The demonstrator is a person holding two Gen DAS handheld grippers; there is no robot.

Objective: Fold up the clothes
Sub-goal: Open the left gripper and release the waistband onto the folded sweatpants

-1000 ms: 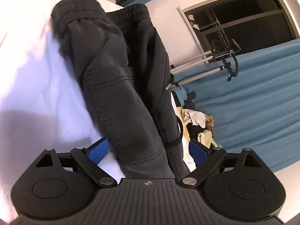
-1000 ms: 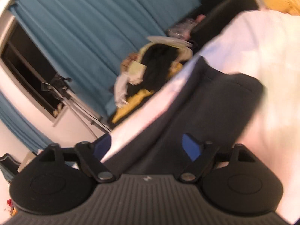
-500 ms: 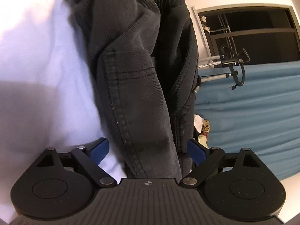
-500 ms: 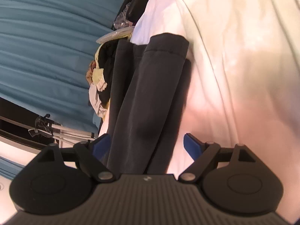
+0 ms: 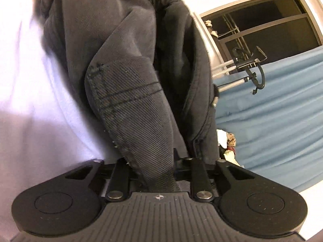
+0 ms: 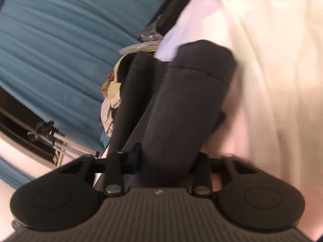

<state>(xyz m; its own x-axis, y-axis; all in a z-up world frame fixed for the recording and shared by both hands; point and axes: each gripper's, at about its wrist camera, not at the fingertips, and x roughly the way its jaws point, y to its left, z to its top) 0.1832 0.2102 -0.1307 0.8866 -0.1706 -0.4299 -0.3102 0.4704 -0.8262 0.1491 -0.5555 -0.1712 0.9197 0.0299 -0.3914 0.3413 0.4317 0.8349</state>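
A white sheet (image 5: 36, 104) is spreading toward nine o'clock while the left gripper (image 5: 153, 167), jaws just closing, is clenching the dark trousers (image 5: 129, 92) below the waistband at twelve. Across a cream sheet (image 6: 272, 80) toward three o'clock, the right gripper (image 6: 163, 161), jaws likewise just closing, is pinching a trouser leg (image 6: 187, 104) short of its hem; the grasping step seems to be finishing, and the next move is calling for lifting both ends together.

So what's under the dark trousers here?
A white sheet shows beside and beneath the dark trousers in both wrist views. What the sheet covers, and anything directly under the fabric, is hidden.
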